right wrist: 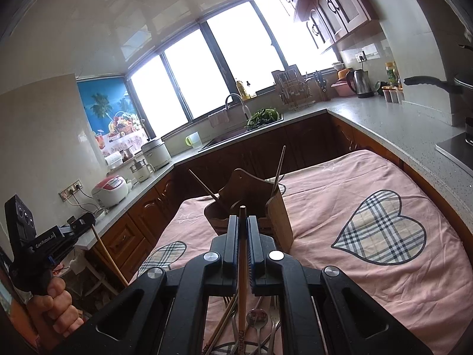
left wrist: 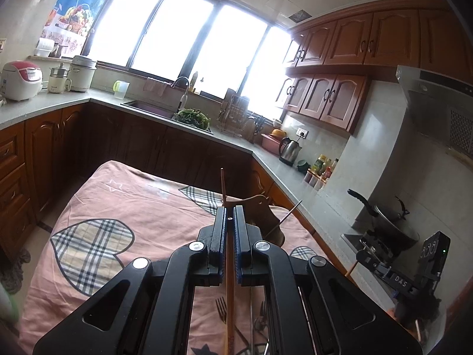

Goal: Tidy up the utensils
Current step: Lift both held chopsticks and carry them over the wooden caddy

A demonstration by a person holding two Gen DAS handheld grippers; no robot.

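Observation:
My left gripper (left wrist: 229, 211) is shut on a brown wooden chopstick (left wrist: 223, 185) that runs between its fingers and sticks out past the tips. My right gripper (right wrist: 242, 222) is shut on a lighter wooden chopstick (right wrist: 242, 254) just short of the wooden utensil holder (right wrist: 275, 216). The holder stands on the pink cloth and has chopsticks (right wrist: 279, 165) leaning in it; it also shows in the left wrist view (left wrist: 260, 210). Forks (left wrist: 221, 310), spoons (right wrist: 256, 318) and more chopsticks lie on the cloth under both grippers. The left gripper appears at the right wrist view's left edge (right wrist: 82, 222).
The table with the pink heart-patterned cloth (right wrist: 381, 227) stands inside a U-shaped kitchen counter (left wrist: 295, 174). On the counter are a sink (left wrist: 153, 108), a kettle (left wrist: 289, 149), rice cookers (left wrist: 20, 81) and a pot on the stove (left wrist: 390, 222).

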